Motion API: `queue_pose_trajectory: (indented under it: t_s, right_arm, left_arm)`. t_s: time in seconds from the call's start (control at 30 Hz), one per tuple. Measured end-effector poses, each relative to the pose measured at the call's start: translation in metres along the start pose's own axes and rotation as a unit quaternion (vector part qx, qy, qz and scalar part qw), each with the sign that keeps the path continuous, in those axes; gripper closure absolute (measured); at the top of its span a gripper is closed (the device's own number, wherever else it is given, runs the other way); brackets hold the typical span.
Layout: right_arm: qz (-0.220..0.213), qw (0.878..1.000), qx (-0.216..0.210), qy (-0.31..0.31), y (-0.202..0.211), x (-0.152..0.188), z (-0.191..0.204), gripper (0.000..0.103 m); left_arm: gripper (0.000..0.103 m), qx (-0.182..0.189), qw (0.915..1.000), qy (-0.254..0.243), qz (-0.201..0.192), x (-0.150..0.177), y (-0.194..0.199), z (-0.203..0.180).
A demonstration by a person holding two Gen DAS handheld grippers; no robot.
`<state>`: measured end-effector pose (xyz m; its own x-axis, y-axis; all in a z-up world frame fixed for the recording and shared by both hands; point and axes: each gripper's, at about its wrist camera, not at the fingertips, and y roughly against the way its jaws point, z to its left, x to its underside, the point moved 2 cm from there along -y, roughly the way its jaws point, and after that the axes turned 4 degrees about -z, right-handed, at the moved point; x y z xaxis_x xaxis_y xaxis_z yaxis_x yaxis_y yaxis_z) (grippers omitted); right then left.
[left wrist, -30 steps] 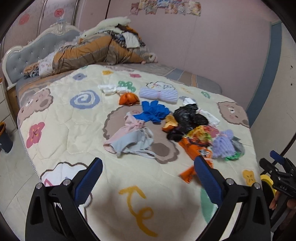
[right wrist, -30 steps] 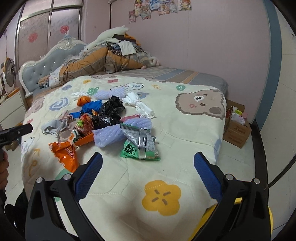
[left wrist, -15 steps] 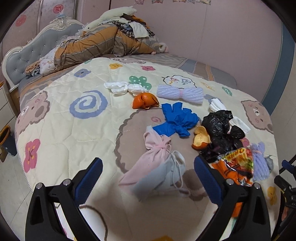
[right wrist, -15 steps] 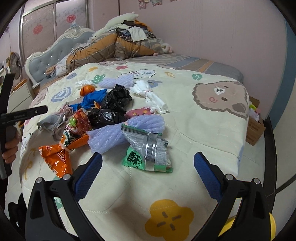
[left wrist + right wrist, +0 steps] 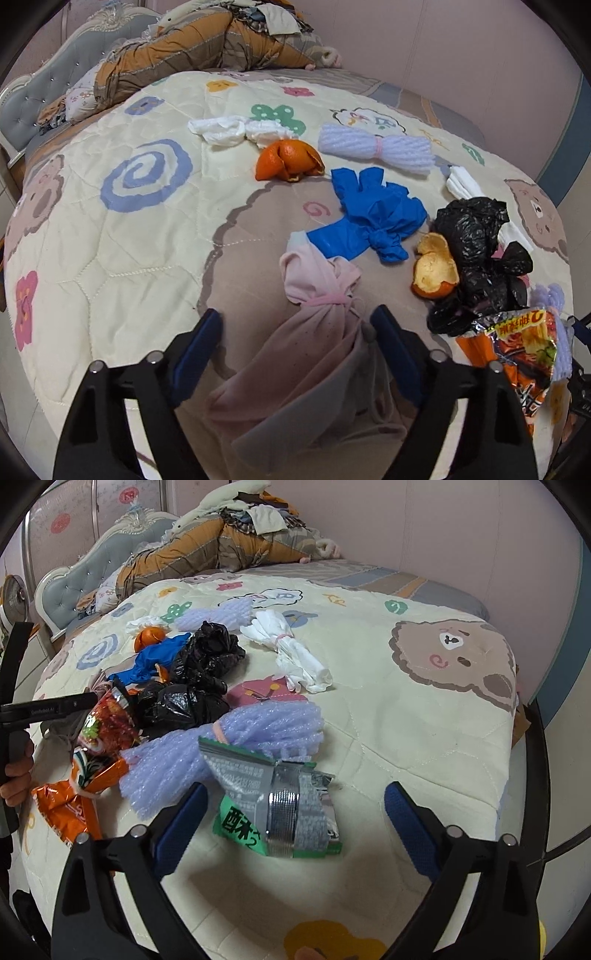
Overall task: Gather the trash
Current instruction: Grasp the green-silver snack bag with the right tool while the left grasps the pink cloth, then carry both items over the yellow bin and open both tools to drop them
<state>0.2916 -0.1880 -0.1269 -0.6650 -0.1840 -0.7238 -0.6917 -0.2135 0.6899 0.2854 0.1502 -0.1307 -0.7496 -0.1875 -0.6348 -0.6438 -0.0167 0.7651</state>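
1. The left gripper [image 5: 295, 336] has its jaws spread wide, straddling the pink tied cloth bundle [image 5: 317, 295] on the bed quilt [image 5: 110, 240]; whether the pads touch it cannot be told.
2. Ahead of those jaws lie a blue glove [image 5: 373, 221] and orange peel [image 5: 288, 160].
3. The right gripper [image 5: 295, 812] is also wide open, gripping nothing, with the green snack wrapper [image 5: 273, 805] between its jaws and purple foam netting [image 5: 236, 738] just beyond.

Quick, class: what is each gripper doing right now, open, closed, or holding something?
Left gripper: open, holding nothing, fingers either side of the pink cloth bundle.
Right gripper: open, holding nothing, fingers either side of the green snack wrapper.
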Motion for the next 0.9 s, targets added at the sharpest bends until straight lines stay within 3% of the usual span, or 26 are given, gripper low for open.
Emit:
queue_pose_trajectory:
  t_s: [0.13, 0.23, 0.27, 0.4, 0.53, 0.9]
  right_arm:
    - [0.007, 1.0, 0.005, 0.004, -0.007, -0.003, 0.001, 0.027]
    - [0.014, 1.0, 0.005, 0.008, -0.009, -0.002, 0.004, 0.042]
    - [0.018, 1.0, 0.005, 0.006, -0.01, -0.001, 0.005, 0.052]
    - [0.025, 1.0, 0.012, -0.003, -0.01, 0.004, 0.004, 0.057]
    - [0.005, 1.0, 0.025, -0.009, 0.004, 0.004, 0.003, 0.06]
    - [-0.028, 0.998, 0.034, -0.044, 0.056, 0.012, -0.009, 0.062]
  left_arm:
    - [0.046, -0.007, 0.9997, -0.022, 0.001, 0.0, -0.003, -0.007]
    - [0.057, -0.004, 0.9996, -0.026, -0.003, -0.001, 0.0, -0.008]
    - [0.062, -0.001, 0.9997, -0.024, -0.003, -0.002, 0.001, -0.007]
    - [0.076, 0.022, 0.9997, -0.003, -0.007, -0.004, 0.006, 0.0]
    - [0.081, 0.038, 0.999, 0.016, -0.017, -0.003, 0.015, 0.005]
    - [0.081, 0.098, 0.9894, 0.015, -0.106, 0.012, 0.083, -0.009]
